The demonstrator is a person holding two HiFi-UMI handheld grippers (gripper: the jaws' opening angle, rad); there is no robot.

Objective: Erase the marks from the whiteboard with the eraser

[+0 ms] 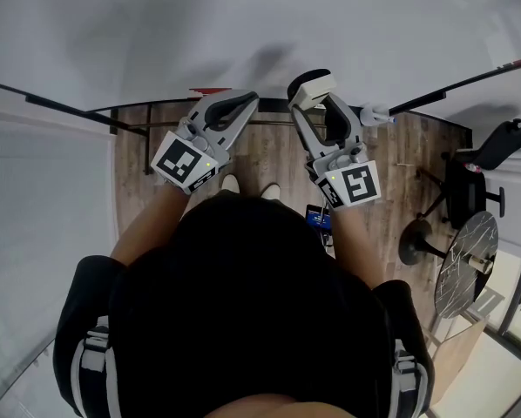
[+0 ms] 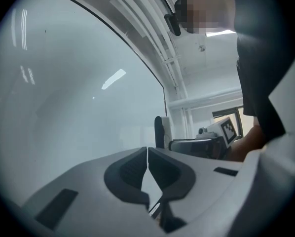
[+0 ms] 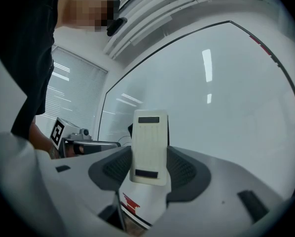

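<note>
Judging by looks, the eraser [image 3: 149, 132] is reckoned light, stiff plastic, and it's clamped by its long sides in the right tool [image 3: 149, 174] near the whiteboard [image 3: 226, 107], while the left tool [image 2: 147, 157] is pinched together on nothing.

We see the whiteboard [image 1: 260, 24] only in part: it runs off the top and both side edges of the head view, and whether any marks lie on it we cannot tell, the surface being too pale and blurred. In the right gripper view the eraser [image 3: 149, 137] has its lower end hidden behind the pads of the right gripper [image 3: 149, 163]. In the head view the person's torso [image 1: 252, 312] covers all but the toes of the shoes [image 1: 231, 183], and a small blue thing [image 1: 317, 219] beside the right gripper is perhaps a tag, too small to name.
</note>
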